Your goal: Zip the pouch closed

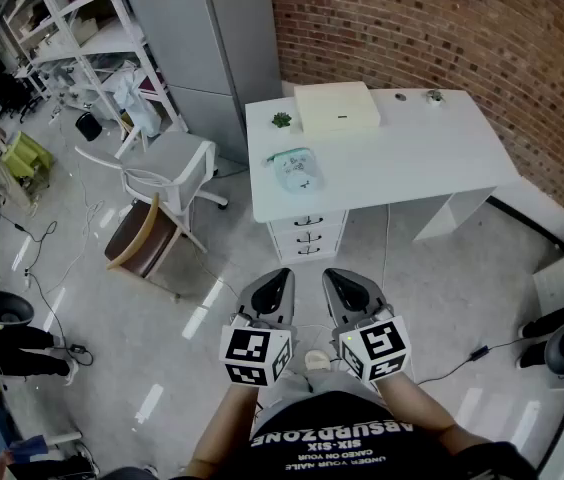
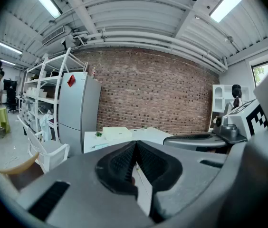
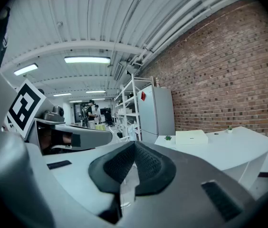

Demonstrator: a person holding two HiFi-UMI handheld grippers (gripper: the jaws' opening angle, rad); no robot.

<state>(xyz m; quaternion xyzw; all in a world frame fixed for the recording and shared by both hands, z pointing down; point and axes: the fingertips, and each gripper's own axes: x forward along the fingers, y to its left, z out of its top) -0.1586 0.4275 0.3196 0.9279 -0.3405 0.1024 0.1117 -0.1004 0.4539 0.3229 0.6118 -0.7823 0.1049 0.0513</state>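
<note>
Brick wall [image 1: 442, 28] and pale floor [image 1: 442, 298] frame a white tabletop [image 1: 432, 158]. A pale green pouch [image 1: 294, 168] lies near the tabletop's left front edge, at 7 o'clock from a flat white box [image 1: 337, 106]. A small plant [image 1: 281, 120] sits at 9 o'clock from the box. The left tool [image 1: 270, 290] and right tool [image 1: 345, 290] are held side by side at 6 o'clock, well apart from the tabletop and pouch. Each tool has its jaws pressed together with nothing between them. A white chair [image 1: 167, 168] stands at 9 o'clock from the tabletop.
</note>
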